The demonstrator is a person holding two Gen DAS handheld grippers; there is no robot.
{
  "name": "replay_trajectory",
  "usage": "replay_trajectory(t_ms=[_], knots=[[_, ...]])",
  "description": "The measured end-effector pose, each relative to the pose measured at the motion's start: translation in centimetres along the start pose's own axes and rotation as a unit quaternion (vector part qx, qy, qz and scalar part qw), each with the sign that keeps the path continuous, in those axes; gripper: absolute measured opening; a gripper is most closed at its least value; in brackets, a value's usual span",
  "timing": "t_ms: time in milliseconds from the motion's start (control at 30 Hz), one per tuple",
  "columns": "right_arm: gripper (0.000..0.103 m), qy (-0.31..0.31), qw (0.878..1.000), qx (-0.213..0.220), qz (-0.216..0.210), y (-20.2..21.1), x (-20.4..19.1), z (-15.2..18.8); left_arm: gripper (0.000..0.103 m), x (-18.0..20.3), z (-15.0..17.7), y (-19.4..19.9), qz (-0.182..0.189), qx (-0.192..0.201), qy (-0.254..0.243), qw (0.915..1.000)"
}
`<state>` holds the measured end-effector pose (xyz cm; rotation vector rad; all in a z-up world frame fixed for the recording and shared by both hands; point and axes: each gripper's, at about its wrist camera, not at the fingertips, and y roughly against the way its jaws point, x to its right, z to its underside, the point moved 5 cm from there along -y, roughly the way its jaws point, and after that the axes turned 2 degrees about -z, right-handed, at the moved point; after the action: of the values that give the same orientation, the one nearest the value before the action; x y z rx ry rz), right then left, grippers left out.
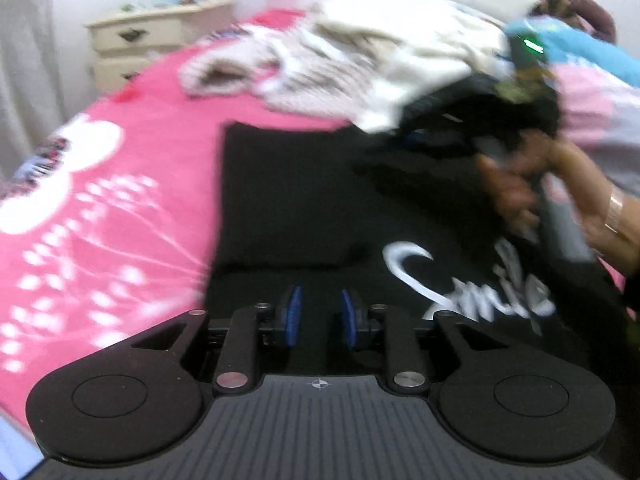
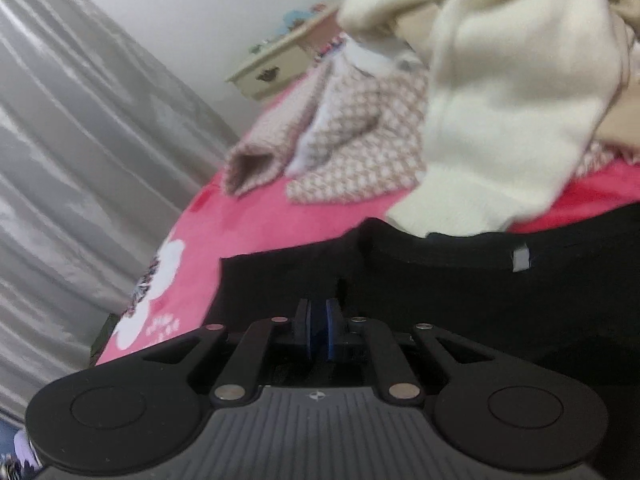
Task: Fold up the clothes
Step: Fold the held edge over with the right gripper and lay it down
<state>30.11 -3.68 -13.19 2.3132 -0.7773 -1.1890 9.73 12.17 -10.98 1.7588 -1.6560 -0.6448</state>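
— Pink bedspread with white flower prints filled the room's middle, a cream nightstand stood against the far wall, and grey curtains hung off to one side. What lay in front of you?

— A black T-shirt was spread flat on the bedspread, directly ahead of both my grippers. White script lettering showed on its nearer right part. In the right wrist view I could see its collar, with a small grey tag at the neckline.

— And your left gripper?

— Its jaws stood a little apart, blue pads facing each other, with nothing between them. They hung over the near part of the shirt; whether they touched it I could not tell.

— The right gripper?

— Its jaws were nearly pressed together, only a thin slit between the blue pads. I could not make out any cloth caught in that slit, though black fabric lay right under and ahead of the tips. From the left wrist view, my right hand was wrapped round the gripper's handle above the far right side of the shirt, blurred, with a pale band at the wrist.

— What else was on the bed?

— A heap beyond the shirt: a cream sweater whose edge overlapped the shirt's collar area, and beside it a brown-and-white patterned garment, crumpled. Further right in the left wrist view sat blue and pink cloth, too blurred to name.
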Motion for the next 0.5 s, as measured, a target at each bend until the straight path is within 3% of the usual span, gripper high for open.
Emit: replay_trajectory(t_ms=[133,200,300,400,500], knots=[[0.014,0.030,0.999,-0.030,-0.025,0.3,-2.3,1.7,0.023,-2.3,-0.8,-1.0,-0.064,0.008,-0.025,0.9976],[0.027,0.039,0.997,-0.050,-0.033,0.7,-3.2,2.8,0.023,-2.4,-1.1,-1.4,-0.080,0.011,-0.061,0.9948],[0.039,0.021,0.996,-0.077,-0.033,0.9,-3.4,4.1,0.023,-2.0,-0.8,-2.2,-0.089,0.010,-0.116,0.9892],[0.041,-0.015,0.993,-0.108,-0.036,0.1,-2.9,5.1,0.023,-1.5,-0.4,-2.8,-0.085,0.012,-0.153,0.9845],[0.039,-0.031,0.990,-0.132,-0.033,-1.1,-2.8,6.2,0.019,-1.5,-0.1,-3.3,-0.084,0.010,-0.156,0.9841]])
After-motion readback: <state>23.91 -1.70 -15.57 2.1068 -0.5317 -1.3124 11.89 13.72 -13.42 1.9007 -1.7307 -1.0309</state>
